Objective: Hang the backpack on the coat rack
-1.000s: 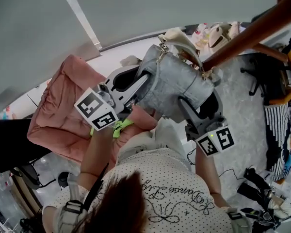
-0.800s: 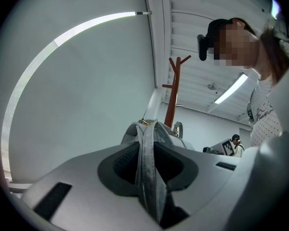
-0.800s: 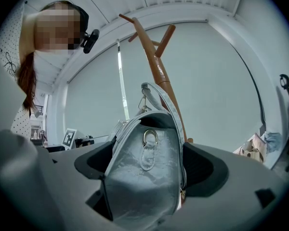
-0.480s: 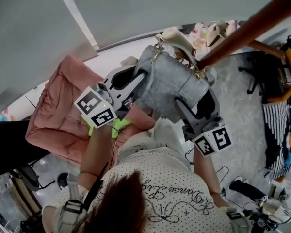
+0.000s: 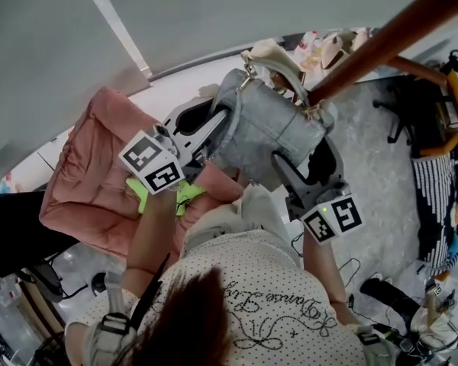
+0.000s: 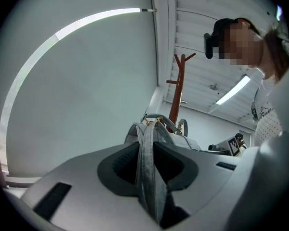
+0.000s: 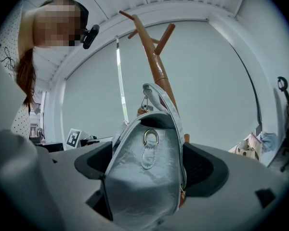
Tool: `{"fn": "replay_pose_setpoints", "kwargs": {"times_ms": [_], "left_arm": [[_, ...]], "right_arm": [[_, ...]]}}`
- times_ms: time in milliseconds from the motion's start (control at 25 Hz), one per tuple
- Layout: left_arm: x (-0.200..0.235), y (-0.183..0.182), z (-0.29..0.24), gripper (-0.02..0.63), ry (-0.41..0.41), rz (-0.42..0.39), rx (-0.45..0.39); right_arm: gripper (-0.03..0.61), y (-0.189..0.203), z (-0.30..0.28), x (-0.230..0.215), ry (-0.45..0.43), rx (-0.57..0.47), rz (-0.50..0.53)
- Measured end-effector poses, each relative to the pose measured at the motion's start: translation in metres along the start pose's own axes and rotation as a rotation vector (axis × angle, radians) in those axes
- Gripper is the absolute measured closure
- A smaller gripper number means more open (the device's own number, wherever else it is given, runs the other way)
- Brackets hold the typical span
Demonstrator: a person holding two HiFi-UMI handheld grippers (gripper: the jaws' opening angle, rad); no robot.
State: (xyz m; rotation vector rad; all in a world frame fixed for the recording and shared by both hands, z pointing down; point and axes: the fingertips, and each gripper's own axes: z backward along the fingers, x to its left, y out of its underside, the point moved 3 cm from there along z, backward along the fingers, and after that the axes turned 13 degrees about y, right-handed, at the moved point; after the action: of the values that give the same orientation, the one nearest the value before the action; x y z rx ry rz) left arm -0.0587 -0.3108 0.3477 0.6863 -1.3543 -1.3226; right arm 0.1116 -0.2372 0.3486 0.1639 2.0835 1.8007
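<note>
Pink padded cushion (image 5: 84, 181): lies rumpled at the far left of the head view, lower than everything else named here.

Left gripper (image 5: 214, 124): grey, two-jawed, with a black-and-white marker cube at its rear. It points up and to the right. Its jaws are clamped on the grey shoulder strap (image 6: 149, 177), which runs edge-on between the pads.

Grey textured-fabric backpack (image 5: 271, 132): held up in the air between the two grippers, in the middle of the head view. Its top, with a handle loop and metal rings, sits right against the coat rack's pole. Whether the loop is over a peg cannot be told.

Right gripper (image 5: 309, 162): its jaws are closed on the backpack's lower end, which fills the gap between them.

Brown wooden coat rack (image 5: 389, 36): its pole slants from the backpack's top to the upper right corner. Upward-angled pegs show in the right gripper view.
</note>
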Motion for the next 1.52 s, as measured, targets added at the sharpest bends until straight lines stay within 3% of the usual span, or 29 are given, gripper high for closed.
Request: {"fn": "replay_pose_setpoints", "kwargs": {"times_ms": [280, 960, 1520], "left_arm": [[0.003, -0.004, -0.006, 0.523, 0.016, -0.020, 0.012], [0.017, 0.026, -0.013, 0.526, 0.027, 0.043, 0.033], [0.034, 0.039, -0.012, 0.520, 0.047, 0.036, 0.042]], "right_arm": [[0.130, -0.001, 0.000, -0.002, 0.011, -0.003, 0.000], [0.127, 0.016, 0.003, -0.010, 0.044, 0.062, 0.001], [0.118, 0.033, -0.003, -0.010, 0.013, 0.119, 0.041]]}}
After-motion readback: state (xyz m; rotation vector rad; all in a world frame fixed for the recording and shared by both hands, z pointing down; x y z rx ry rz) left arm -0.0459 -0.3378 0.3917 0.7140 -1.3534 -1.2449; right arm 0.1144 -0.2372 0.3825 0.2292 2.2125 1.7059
